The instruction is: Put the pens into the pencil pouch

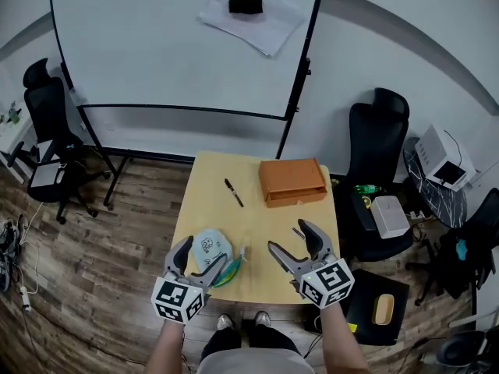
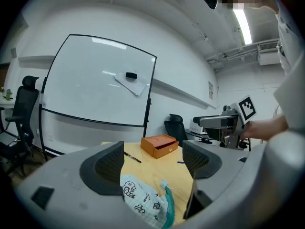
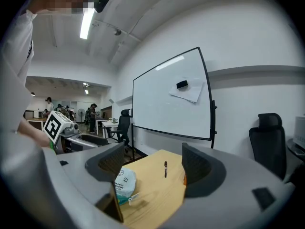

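A pale patterned pencil pouch (image 1: 209, 249) with a teal zipper edge lies at the near left of the yellow table (image 1: 257, 283). My left gripper (image 1: 199, 265) is open, its jaws on either side of the pouch's near end; the pouch (image 2: 143, 202) shows low between them. A black pen (image 1: 234, 192) lies further back at mid-left, also seen as the black pen (image 2: 132, 157) and the black pen (image 3: 165, 168). A small blue pen (image 1: 299, 231) lies by my right gripper (image 1: 295, 245), which is open and holds nothing. The pouch (image 3: 125, 181) sits left of its jaws.
An orange box (image 1: 292, 181) with a drawer stands at the table's back right. A whiteboard (image 1: 187, 45) on a stand is behind the table. Black office chairs (image 1: 376, 170) and boxes stand to the right, another chair (image 1: 48, 131) to the left.
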`<state>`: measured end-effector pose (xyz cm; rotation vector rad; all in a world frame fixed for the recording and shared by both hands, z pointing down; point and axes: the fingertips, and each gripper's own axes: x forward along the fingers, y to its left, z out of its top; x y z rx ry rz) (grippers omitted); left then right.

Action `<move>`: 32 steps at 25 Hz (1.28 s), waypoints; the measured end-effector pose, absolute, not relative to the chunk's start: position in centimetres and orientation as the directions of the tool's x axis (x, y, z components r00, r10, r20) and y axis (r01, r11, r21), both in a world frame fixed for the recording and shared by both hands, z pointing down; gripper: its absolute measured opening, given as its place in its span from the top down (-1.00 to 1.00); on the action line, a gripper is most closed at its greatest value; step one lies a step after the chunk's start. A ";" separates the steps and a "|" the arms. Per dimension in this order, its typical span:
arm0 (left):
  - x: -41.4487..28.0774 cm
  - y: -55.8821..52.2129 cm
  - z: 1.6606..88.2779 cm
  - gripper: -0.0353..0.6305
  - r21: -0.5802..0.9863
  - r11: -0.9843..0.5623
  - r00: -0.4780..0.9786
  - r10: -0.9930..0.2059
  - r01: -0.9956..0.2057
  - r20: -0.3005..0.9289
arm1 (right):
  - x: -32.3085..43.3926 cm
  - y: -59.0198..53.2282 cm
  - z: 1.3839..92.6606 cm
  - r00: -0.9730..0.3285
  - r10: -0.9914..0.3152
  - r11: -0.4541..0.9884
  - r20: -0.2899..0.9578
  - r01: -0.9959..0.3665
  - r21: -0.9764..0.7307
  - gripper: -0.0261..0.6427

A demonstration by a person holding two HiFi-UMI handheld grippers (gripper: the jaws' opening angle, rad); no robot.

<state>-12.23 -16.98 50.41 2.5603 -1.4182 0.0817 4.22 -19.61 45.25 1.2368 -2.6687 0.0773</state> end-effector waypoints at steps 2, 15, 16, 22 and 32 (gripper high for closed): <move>-11.7 -16.8 51.9 -0.18 0.154 -0.516 0.538 -0.820 -0.843 0.197 | 4.2 -19.8 45.8 -0.647 -0.735 0.664 0.205 -0.747 0.022 -0.16; -6.8 -14.1 62.8 -0.18 0.080 -0.696 0.608 -0.559 -0.714 0.563 | 5.2 -19.7 47.1 -0.685 -0.697 0.699 0.212 -0.715 -0.017 -0.10; -6.5 -14.0 63.2 -0.18 0.066 -0.710 0.605 -0.543 -0.701 0.582 | 5.5 -19.7 47.2 -0.683 -0.698 0.696 0.214 -0.718 -0.019 -0.10; -6.0 -13.6 66.5 -0.09 0.027 -0.746 0.554 -0.469 -0.666 0.688 | 7.2 -19.6 47.6 -0.667 -0.712 0.679 0.219 -0.734 -0.027 -0.07; -7.0 -14.0 67.4 0.68 -0.008 -0.730 0.477 -0.456 -0.684 0.751 | 9.3 -19.5 47.1 -0.640 -0.740 0.648 0.208 -0.761 -0.035 -0.04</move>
